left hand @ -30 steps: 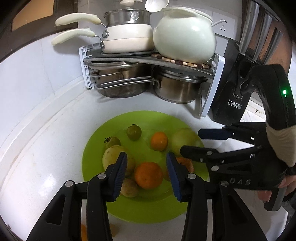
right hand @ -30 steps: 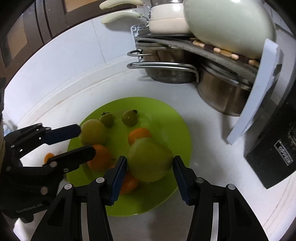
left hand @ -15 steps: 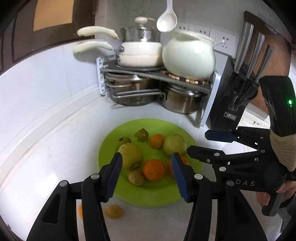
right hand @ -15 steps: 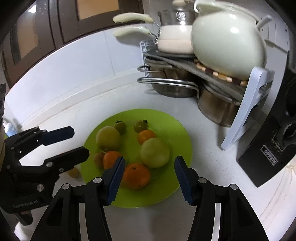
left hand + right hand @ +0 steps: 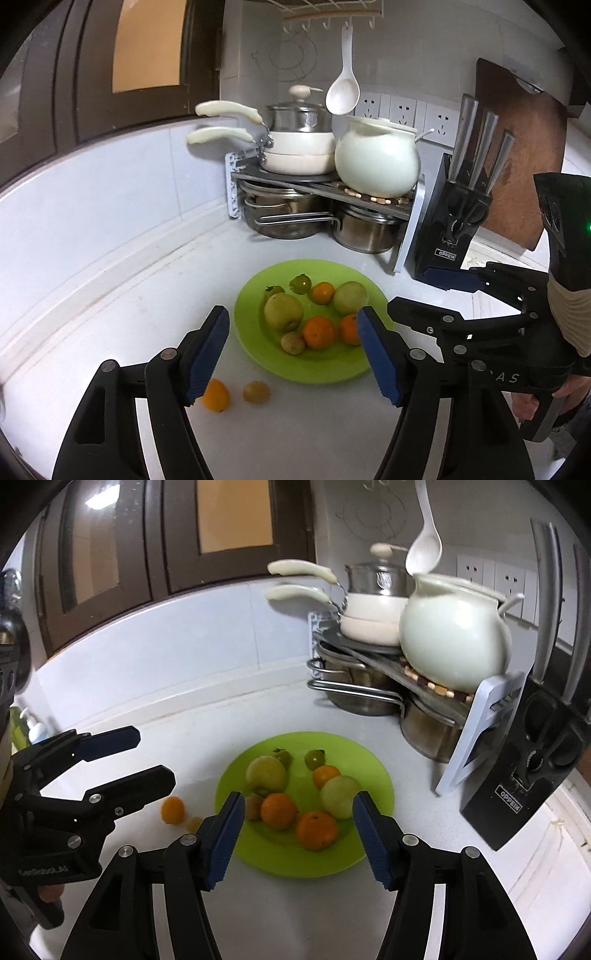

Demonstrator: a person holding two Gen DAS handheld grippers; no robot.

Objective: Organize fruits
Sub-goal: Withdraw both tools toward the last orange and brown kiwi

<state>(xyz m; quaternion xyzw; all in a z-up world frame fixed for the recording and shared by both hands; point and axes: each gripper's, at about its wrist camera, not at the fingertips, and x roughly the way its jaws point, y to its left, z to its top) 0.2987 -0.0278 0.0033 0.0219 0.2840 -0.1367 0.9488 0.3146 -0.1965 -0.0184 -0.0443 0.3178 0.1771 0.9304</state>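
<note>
Here the green plate (image 5: pixel 258 363) on the white counter (image 5: pixel 110 314) holds apples and oranges; one orange (image 5: pixel 216 395) lies off it. Left gripper (image 5: pixel 293 354) and right gripper (image 5: pixel 298 840) hover empty, jaws opening.

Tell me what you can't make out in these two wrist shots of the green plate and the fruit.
- Small orange fruit on the counter: left wrist view, partly covered by the left gripper finger.
- Orange at the round green plate edge: same view, half hidden by the other finger.
- Small brownish fruit on the plate: right wrist view, partly behind the right gripper finger.
- Steel pots under the rack: contents hidden.
</note>
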